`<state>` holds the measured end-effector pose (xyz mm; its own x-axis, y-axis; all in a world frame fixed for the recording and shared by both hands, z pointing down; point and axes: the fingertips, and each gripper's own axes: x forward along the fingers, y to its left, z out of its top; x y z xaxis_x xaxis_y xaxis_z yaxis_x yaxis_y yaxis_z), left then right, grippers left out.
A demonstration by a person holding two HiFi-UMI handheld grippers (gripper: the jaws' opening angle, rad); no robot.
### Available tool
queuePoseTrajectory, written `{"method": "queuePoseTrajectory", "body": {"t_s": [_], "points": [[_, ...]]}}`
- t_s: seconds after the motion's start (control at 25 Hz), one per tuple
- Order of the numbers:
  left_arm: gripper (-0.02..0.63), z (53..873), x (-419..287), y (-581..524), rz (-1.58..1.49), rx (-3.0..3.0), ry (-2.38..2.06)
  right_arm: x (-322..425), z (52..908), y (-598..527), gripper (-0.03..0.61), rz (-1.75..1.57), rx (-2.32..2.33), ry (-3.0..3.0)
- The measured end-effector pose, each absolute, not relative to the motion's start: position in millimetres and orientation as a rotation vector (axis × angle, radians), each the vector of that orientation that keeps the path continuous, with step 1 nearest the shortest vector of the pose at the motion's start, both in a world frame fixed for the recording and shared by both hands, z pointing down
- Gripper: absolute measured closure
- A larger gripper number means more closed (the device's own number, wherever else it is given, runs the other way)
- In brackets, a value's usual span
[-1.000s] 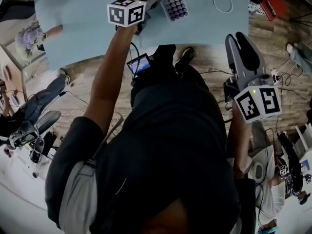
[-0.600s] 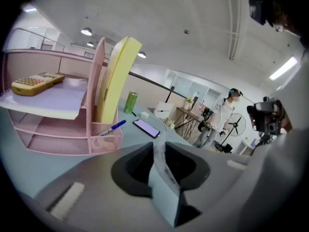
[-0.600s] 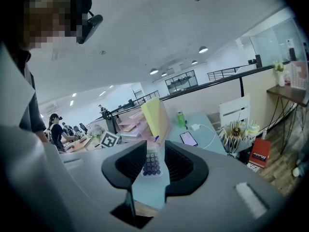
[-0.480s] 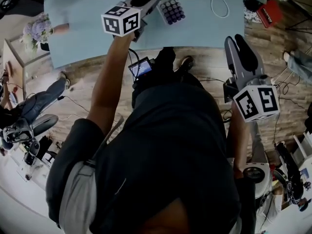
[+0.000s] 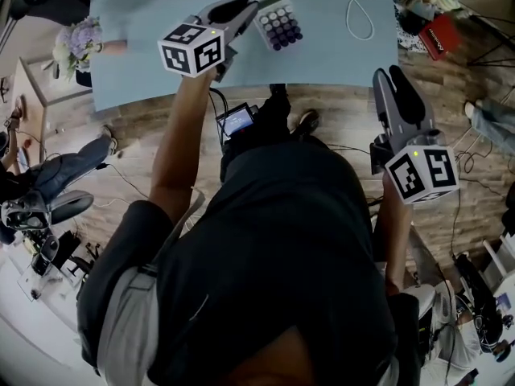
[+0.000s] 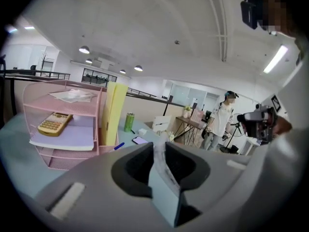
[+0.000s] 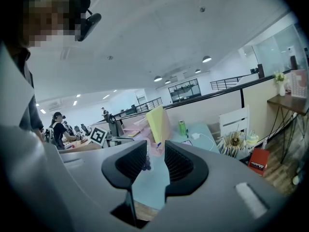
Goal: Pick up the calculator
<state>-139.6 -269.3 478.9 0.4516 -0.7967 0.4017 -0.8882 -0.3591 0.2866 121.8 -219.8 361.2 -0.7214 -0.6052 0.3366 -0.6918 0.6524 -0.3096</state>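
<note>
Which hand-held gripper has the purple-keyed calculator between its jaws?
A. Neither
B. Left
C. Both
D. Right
B: the left hand-held gripper reaches over the blue table with its jaws closed on the edge of the calculator, while the right hand-held gripper hangs off the table, jaws apart and empty.

The left arm [image 5: 179, 147] reaches forward, nearly straight, and its left gripper [image 5: 253, 11] points ahead and to the right with the jaws closed on the edge of the calculator [image 5: 279, 27]. The right arm [image 5: 393, 236] hangs bent close to the body, carrying the right gripper [image 5: 393, 77] lower and nearer the torso, pointing forward, its jaws a narrow gap apart with nothing between them
</note>
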Motion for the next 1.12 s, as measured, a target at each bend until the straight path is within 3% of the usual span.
{"method": "queuePoseTrajectory", "body": {"t_s": [0.6,1.12], "points": [[0.472,399.1,-146.8,-232.1,0.171,2.327,-1.538,131.2,337.5,-196.0,0.48,0.527,1.018,-2.746],[0.472,383.5,-152.4,-208.8,0.115,2.316,-1.592,133.6,327.5,-175.8,0.482,0.352,0.95,-2.756]]}}
